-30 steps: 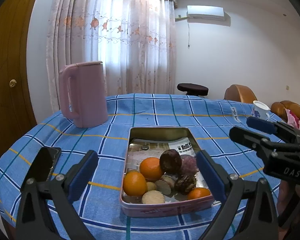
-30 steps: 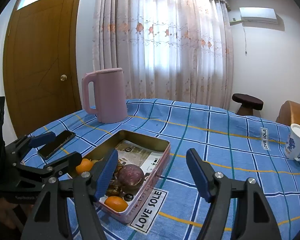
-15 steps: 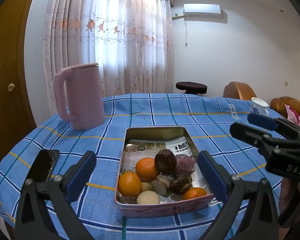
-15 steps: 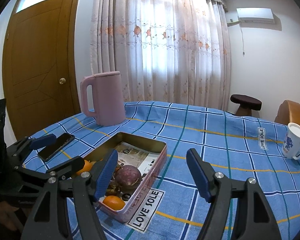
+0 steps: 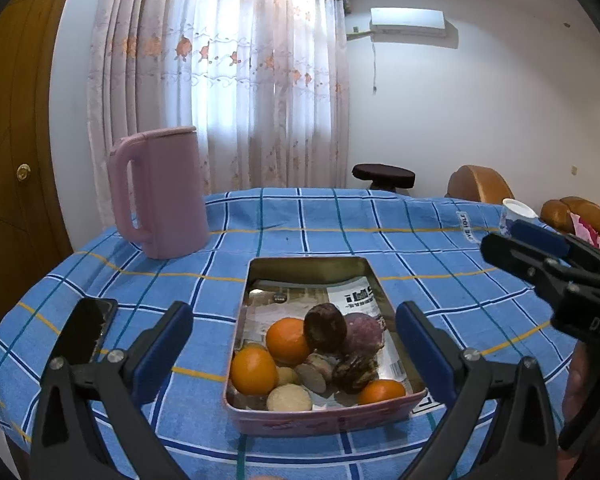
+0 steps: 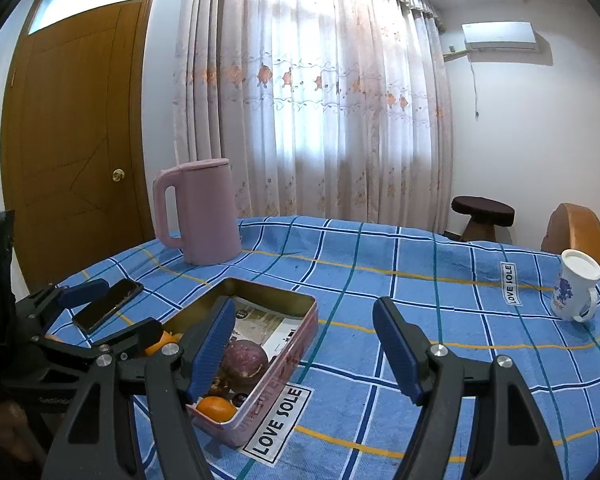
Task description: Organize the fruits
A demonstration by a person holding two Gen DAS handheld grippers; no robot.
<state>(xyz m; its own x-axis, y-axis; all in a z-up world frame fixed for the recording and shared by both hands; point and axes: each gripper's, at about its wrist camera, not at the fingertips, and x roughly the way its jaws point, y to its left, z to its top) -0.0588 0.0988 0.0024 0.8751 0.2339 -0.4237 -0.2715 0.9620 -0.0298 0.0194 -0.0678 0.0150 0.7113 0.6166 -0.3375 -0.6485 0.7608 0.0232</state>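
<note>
fruits (image 5: 308, 354) lying piled at near end of pink tin (image 5: 324, 420) on bench (image 5: 400, 236); round, firm, smooth, likely rolling. left tool (image 5: 294, 344) and right tool (image 6: 304, 346) both hovering, jaws apart, gripping nothing. judging best hold across top orange's (image 5: 287, 341) widest middle.

In the right wrist view, the right tool's (image 6: 304, 344) left finger (image 6: 212, 344) covered much of the tin (image 6: 296, 344), so only one orange (image 6: 217, 408) and a purple fruit (image 6: 244, 360) showed clearly. The left tool (image 6: 100, 308) hid another orange behind it. In the left wrist view, the white cup (image 5: 514, 214) stood partly behind the right tool (image 5: 540, 252), and print on the paper (image 5: 356, 298) lining the tin (image 5: 320, 424) was too small to read.
</note>
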